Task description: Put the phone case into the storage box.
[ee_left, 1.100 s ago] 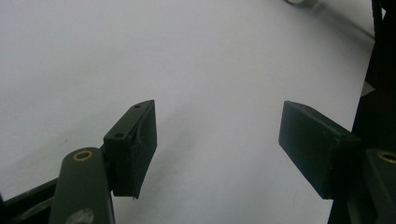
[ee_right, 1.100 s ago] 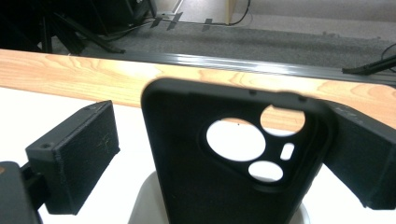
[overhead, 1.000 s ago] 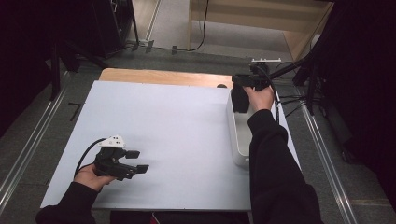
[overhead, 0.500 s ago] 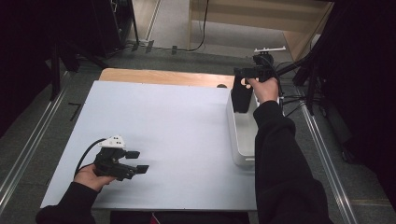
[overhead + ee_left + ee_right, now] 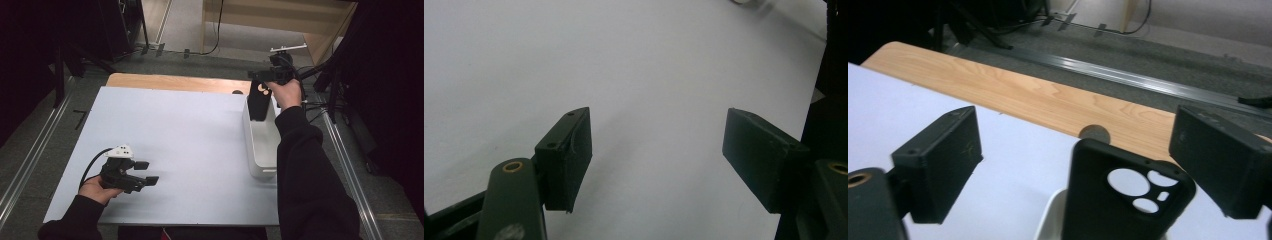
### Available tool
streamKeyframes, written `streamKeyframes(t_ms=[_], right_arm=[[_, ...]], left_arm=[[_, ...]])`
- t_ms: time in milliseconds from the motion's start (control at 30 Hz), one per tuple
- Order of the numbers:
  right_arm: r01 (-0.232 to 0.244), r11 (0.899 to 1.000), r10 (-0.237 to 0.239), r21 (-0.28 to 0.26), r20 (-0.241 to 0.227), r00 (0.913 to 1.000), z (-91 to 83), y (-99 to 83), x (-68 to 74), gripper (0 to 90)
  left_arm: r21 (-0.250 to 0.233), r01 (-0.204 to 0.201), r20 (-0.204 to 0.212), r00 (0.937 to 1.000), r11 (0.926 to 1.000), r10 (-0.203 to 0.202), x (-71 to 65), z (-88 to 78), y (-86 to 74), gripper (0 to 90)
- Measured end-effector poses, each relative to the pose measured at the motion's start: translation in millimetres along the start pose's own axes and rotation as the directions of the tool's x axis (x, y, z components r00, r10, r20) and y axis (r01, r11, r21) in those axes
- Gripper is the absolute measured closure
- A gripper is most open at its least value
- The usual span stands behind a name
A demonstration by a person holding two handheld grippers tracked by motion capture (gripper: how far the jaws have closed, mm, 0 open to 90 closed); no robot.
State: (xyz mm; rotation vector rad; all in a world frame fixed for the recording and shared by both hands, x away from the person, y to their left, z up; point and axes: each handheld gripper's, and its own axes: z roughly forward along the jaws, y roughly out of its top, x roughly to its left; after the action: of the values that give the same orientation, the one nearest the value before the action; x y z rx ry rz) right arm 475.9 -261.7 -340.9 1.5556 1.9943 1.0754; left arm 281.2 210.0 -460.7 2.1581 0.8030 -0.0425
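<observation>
A black phone case [image 5: 259,100] with camera cut-outs stands upright in the far end of a white bin [image 5: 260,150]. My right gripper [image 5: 260,82] hovers above it at the table's far right. In the right gripper view the case [image 5: 1128,200] rises between the jaws, nearer the right one. A wide gap separates it from the left pad, so the right gripper [image 5: 1075,135] is open, though its jaws have just been closing slightly. My left gripper [image 5: 148,172] rests open on the white sheet at the near left, and in its own view the left gripper [image 5: 656,145] has nothing between the fingers.
The white sheet [image 5: 190,130] covers most of the table, leaving a wooden strip [image 5: 175,82] with a round hole [image 5: 236,92] along the far edge. Cables and dark stands crowd the floor behind and to the right. The long bin lies along the sheet's right edge.
My right hand and gripper have risen above the bin's far end. The phone case still stands in the bin. The left hand has not moved.
</observation>
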Motion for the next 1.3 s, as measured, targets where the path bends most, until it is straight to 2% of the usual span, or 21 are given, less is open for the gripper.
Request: streamKeyframes(t_ms=[100,367,433,533,800,933,1100,1300], right_arm=[[0.015,1.0,-0.016,-0.018,-0.03,0.9994,-7.0,0.0,4.7,11.7],[0.036,0.999,-0.035,0.009,-0.105,0.9939,-16.6,-7.9,22.2,12.7],[0.039,0.999,-0.039,0.002,-0.115,0.9927,-17.9,-10.3,25.3,13.0],[0.029,0.999,-0.026,0.019,-0.128,0.9914,-20.1,-14.2,31.2,14.4],[0.071,0.997,-0.066,0.019,-0.169,0.9834,-27.3,-25.8,47.9,14.4],[0.09,0.996,-0.084,0.024,-0.174,0.9812,-29.3,-32.5,54.9,14.4],[0.078,0.997,-0.071,0.028,-0.194,0.9785,-31.5,-41.7,61.9,14.3],[0.102,0.994,-0.093,0.031,-0.218,0.9715,-33.6,-52.3,67.5,14.3]], left_arm=[[-0.011,0.001,-0.002,1.0,0.9999,-0.001,-0.7,-0.6,0.4,27.6],[-0.004,0.005,-0.003,1.0,1.0,-0.005,0.1,-0.6,0.2,27.6],[-0.003,0.006,-0.002,1.0,1.0,-0.006,0.1,-0.4,0.2,27.6],[-0.005,0.006,-0.001,1.0,1.0,-0.006,0.2,-0.3,0.3,27.6],[-0.006,0.012,0.001,0.9999,0.9999,-0.012,0.9,-0.5,0.6,27.6],[-0.007,0.014,0.005,0.9999,0.9999,-0.014,1.3,-0.4,0.8,27.6],[-0.009,0.013,0.006,0.9999,0.9999,-0.013,1.6,-0.5,0.9,27.6],[-0.013,0.016,0.008,0.9998,0.9998,-0.016,2.1,-0.5,1.1,27.6]])
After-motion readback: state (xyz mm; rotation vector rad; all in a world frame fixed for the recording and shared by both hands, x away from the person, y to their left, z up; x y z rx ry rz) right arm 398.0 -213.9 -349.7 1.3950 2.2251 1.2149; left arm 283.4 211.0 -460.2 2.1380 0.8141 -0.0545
